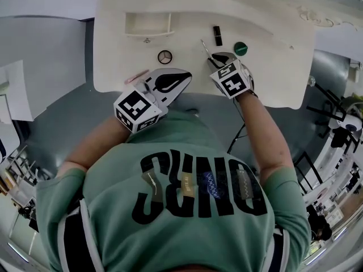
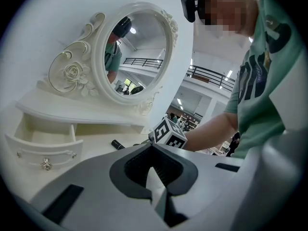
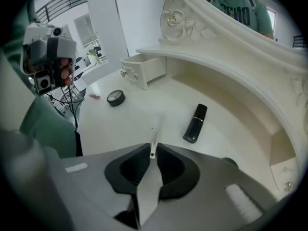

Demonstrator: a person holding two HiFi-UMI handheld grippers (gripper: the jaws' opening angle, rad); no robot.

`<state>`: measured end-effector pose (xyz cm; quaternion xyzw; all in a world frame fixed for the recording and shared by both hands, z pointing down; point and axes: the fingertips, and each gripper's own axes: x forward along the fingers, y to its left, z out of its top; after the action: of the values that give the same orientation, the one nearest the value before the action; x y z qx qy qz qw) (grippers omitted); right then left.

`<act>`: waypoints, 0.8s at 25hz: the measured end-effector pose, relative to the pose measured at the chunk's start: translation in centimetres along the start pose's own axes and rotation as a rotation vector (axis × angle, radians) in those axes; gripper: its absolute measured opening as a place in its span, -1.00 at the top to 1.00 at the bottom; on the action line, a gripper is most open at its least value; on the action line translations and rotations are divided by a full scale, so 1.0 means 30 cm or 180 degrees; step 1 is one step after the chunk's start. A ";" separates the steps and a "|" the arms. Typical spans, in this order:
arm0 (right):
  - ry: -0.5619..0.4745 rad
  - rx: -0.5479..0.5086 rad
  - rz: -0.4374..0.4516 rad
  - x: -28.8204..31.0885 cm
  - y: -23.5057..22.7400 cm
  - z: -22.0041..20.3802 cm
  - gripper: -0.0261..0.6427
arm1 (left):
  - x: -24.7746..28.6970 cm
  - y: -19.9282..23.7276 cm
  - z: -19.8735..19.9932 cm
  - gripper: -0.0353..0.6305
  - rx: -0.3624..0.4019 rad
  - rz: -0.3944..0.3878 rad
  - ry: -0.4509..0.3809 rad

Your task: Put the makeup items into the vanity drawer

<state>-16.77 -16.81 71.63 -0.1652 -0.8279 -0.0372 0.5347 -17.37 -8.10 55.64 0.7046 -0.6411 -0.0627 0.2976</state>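
A thin white makeup stick (image 3: 155, 137) pokes forward out of my right gripper (image 3: 152, 152), which is shut on it just above the vanity top (image 1: 266, 67). In the head view that stick (image 1: 205, 48) slants up from the right gripper (image 1: 216, 59). A black lipstick (image 1: 217, 35) (image 3: 195, 123) lies ahead of it, a round compact (image 1: 165, 56) (image 3: 115, 97) to the left. The small drawer (image 1: 148, 24) (image 2: 44, 142) stands pulled open. My left gripper (image 1: 180, 77) (image 2: 155, 171) is shut on nothing, over the front edge of the top.
A green round lid (image 1: 241, 49) rests right of the lipstick. A pink stick (image 1: 136, 76) lies near the front edge at the left. The oval mirror (image 2: 137, 52) with its carved frame rises behind the raised back shelf (image 3: 226, 71).
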 end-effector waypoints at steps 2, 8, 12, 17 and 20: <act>-0.0004 -0.0024 -0.0012 0.000 0.010 -0.001 0.78 | 0.005 -0.008 -0.001 0.88 0.0012 -0.0040 0.0033; -0.0487 0.0216 -0.0218 -0.203 -0.002 0.040 0.79 | 0.040 -0.098 0.057 0.88 0.0217 -0.0265 0.0018; -0.1188 0.0492 -0.0540 -0.557 -0.041 0.044 0.79 | 0.108 -0.250 0.138 0.88 0.0482 -0.0569 -0.0029; -0.1922 0.0795 -0.1036 -1.050 -0.004 -0.111 0.79 | 0.199 -0.544 0.219 0.88 0.0782 -0.0979 -0.0025; -0.2333 0.1062 -0.1495 -1.321 0.021 -0.262 0.79 | 0.282 -0.701 0.285 0.88 0.0960 -0.1331 -0.0038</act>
<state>5.09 -27.36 39.33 0.1127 -0.9719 0.0372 0.2033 -1.73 -18.94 40.64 0.8580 -0.4852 -0.0307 0.1659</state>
